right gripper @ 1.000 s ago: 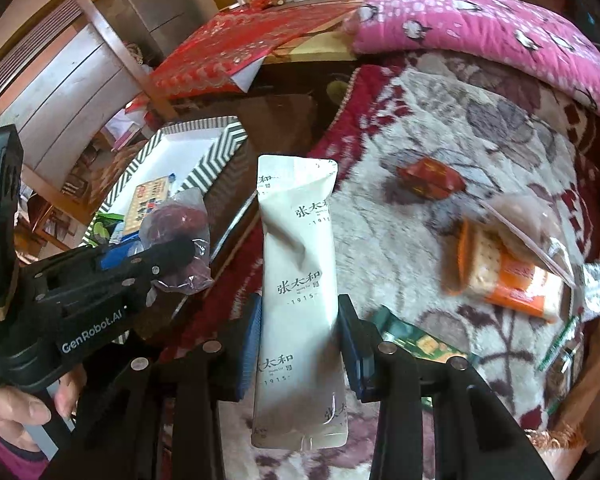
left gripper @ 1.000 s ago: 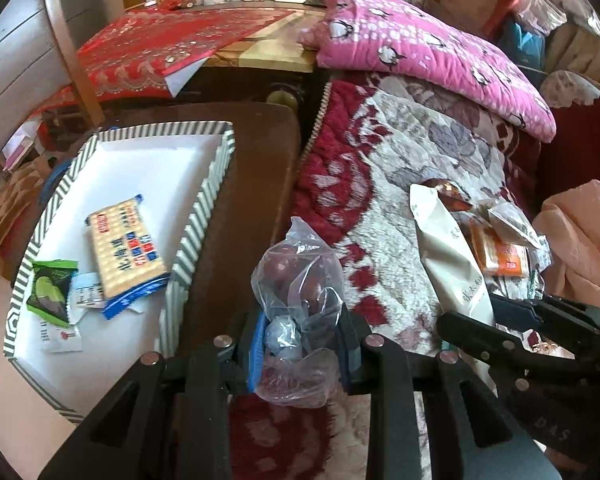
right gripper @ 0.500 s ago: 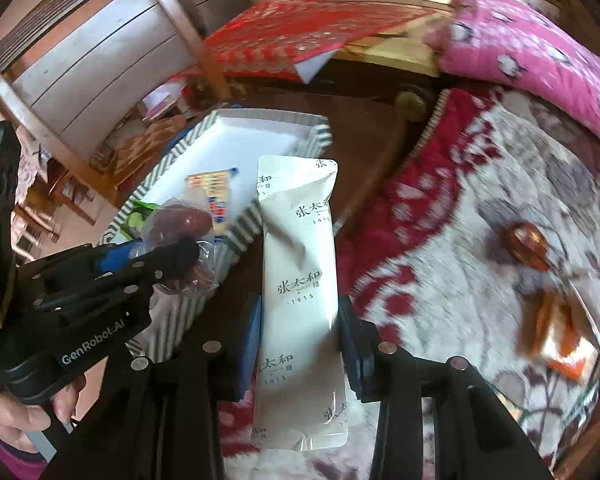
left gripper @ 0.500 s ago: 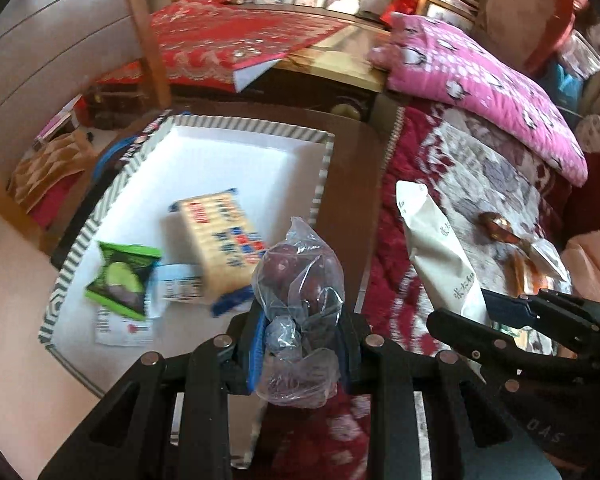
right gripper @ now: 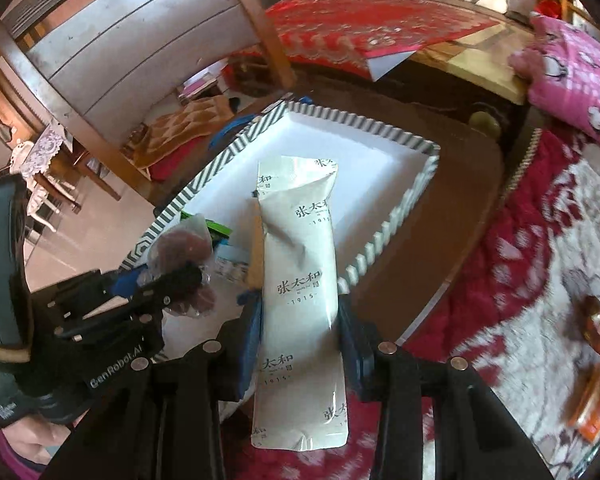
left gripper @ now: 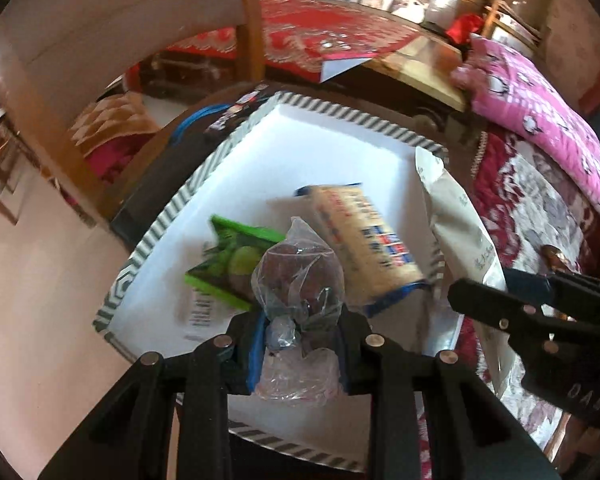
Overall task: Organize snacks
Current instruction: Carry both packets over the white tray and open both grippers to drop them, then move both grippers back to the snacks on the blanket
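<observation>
Hovering over the striped-rim tray (left gripper: 204,176), left gripper (left gripper: 300,344) clamped on a clear bag of dark snacks (left gripper: 300,280) and right gripper (right gripper: 300,344) on a white pouch (right gripper: 300,264); cracker pack (left gripper: 364,240) and green packet (left gripper: 232,256) already in the tray, several snacks left on the bedspread (right gripper: 540,280).

Bare tray floor (left gripper: 340,152) beyond cracker pack (left gripper: 364,236)

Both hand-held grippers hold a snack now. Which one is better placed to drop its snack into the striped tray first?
The left hand-held gripper: its clear bag already hangs over the tray, while the white packet is over the near edge.
</observation>
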Motion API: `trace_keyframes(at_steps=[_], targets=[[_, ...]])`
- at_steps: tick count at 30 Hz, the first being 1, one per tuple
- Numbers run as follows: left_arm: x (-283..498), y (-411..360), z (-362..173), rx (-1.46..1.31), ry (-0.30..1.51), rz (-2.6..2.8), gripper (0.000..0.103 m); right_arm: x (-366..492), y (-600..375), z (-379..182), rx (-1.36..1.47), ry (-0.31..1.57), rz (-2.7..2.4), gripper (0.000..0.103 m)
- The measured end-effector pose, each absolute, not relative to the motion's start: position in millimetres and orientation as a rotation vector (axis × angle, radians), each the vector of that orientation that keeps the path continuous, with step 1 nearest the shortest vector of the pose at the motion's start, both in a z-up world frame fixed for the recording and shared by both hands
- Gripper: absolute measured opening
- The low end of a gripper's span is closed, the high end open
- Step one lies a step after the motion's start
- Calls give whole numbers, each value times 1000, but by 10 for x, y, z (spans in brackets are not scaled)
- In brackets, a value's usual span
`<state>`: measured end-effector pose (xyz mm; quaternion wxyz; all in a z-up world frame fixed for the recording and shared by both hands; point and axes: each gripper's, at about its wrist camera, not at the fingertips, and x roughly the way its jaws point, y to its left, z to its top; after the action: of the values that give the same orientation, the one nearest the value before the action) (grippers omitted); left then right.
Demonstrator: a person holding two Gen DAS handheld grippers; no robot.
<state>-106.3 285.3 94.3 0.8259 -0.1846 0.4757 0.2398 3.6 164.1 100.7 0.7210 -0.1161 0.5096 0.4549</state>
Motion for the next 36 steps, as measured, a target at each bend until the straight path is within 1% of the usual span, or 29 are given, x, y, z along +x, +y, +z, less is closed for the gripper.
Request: trace_keyframes(at_steps=[16,20,22,24,25,27,28,30,33,34,36], targets=[[-1171,3119,793,-385,1018,581,28,103,2449,603,-261,1224,1011,40],[-1175,3133,782,-395,1017,588,29,137,2472,614,-182,1230,1026,44],[-1186,3137,784,-398,1016,590,32,152,2440,644,-128,1235,1033,44],[-1197,3138,787,-404,1015,591,41,136,2392,702,-114,1224,1051,44],[-1202,3138,796,-411,1011,592,44,115,2362,745,-125,1211,1053,44],[-1215,3125,828,-417,997,599,54,90,2288,814,-137,1189,1047,45],[-1221,3106,855,-415,986,599,56,85,2243,840,-133,1182,1046,47],[-1222,3072,900,-412,974,597,67,87,2146,875,-122,1182,1043,49],[-1224,3002,977,-401,951,598,74,90,1966,933,-106,1167,1034,51],[-1221,2980,995,-398,948,596,75,89,1898,946,-104,1164,1028,53],[-1204,2912,1029,-389,945,590,76,98,1757,963,-85,1165,1014,54]])
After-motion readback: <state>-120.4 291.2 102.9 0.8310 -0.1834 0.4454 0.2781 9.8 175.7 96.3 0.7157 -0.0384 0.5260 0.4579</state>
